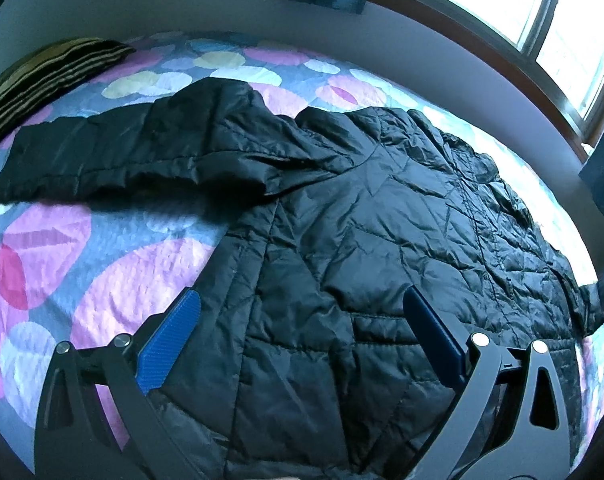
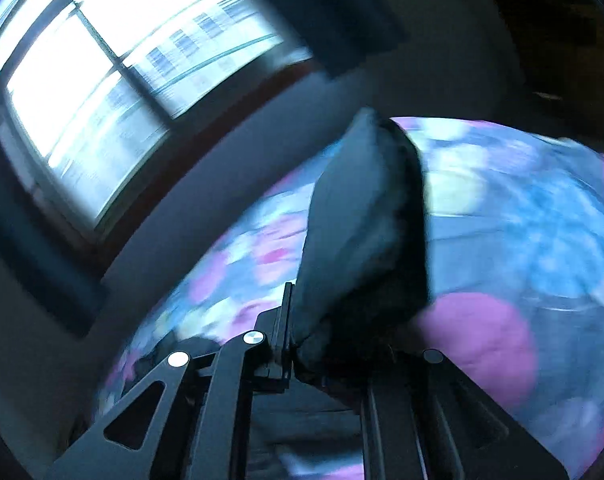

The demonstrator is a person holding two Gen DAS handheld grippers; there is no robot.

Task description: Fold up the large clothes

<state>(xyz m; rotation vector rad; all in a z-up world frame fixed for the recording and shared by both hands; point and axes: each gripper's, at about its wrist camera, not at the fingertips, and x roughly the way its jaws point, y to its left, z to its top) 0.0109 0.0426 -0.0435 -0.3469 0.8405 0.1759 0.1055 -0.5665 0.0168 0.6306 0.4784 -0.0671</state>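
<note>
Right gripper (image 2: 302, 344) clamps the jacket (image 1: 362, 220) sleeve (image 2: 362, 220), lifting it; left gripper (image 1: 302, 332) gapes over the jacket; fold inward next.

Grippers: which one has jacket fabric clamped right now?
The right gripper, shut on a bunched fold of the black jacket; the left gripper hangs open above it.

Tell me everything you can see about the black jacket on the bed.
The black jacket is a quilted, puffy garment of shiny, wrinkled fabric with stitched panels. It lies spread on the patterned bedspread, one sleeve stretched toward the striped pillow. The left hand-held gripper hovers open above its lower part. The right hand-held gripper is shut on a bunched piece of it, raised off the bed.
</note>
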